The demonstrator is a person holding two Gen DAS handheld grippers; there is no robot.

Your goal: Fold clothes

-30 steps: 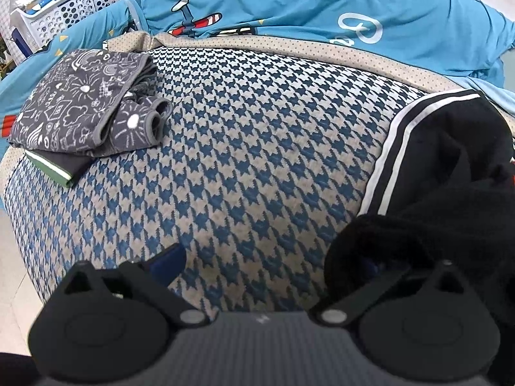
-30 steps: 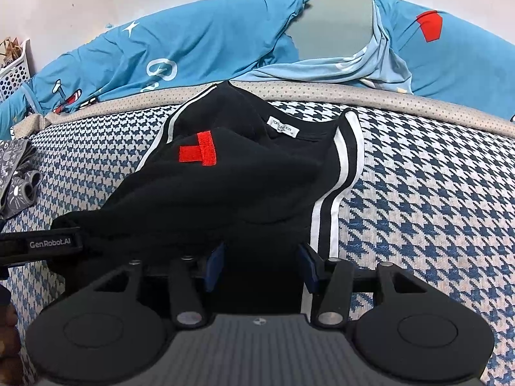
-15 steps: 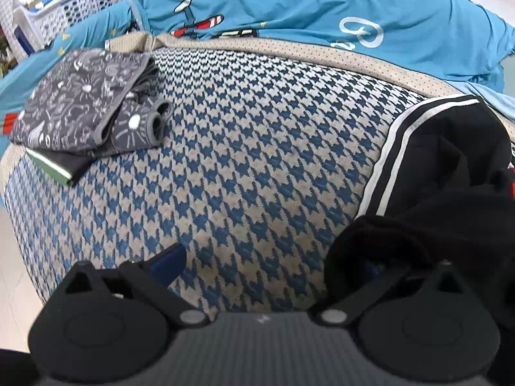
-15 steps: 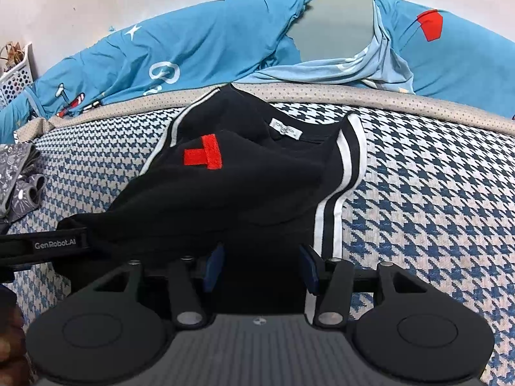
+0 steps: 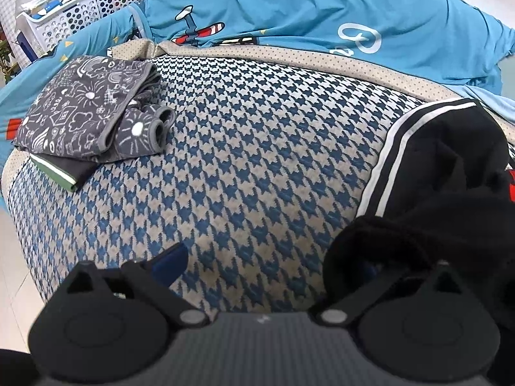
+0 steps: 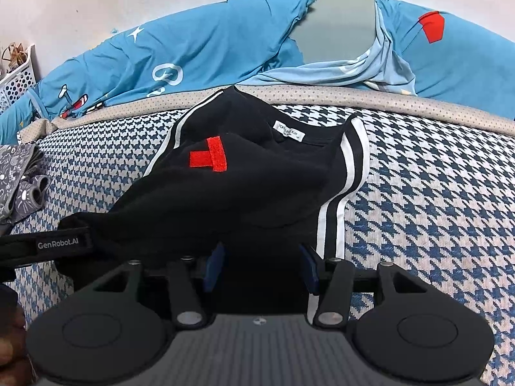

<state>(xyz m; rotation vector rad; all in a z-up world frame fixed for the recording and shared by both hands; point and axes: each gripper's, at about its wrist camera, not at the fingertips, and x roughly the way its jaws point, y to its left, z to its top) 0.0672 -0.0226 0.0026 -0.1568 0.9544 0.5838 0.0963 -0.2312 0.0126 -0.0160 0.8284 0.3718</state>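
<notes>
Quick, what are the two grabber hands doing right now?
Left gripper: open wide, black garment draped over one finger.
Right gripper: partly open around the black garment's edge; grip cannot be told.

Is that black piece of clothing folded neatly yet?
No. The black garment lies rumpled and bunched, its white stripes crooked.

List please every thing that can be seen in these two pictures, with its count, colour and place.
black garment: one, black with white stripes and a red patch, on the blanket
grey printed clothes: one folded pile, blanket's far left corner
houndstooth blanket: one, blue and beige, under the clothes
blue bedding: bunched, behind the blanket
white basket: one, far left
left gripper: black, wide open, one finger under the garment
right gripper: black, garment between its fingers
</notes>
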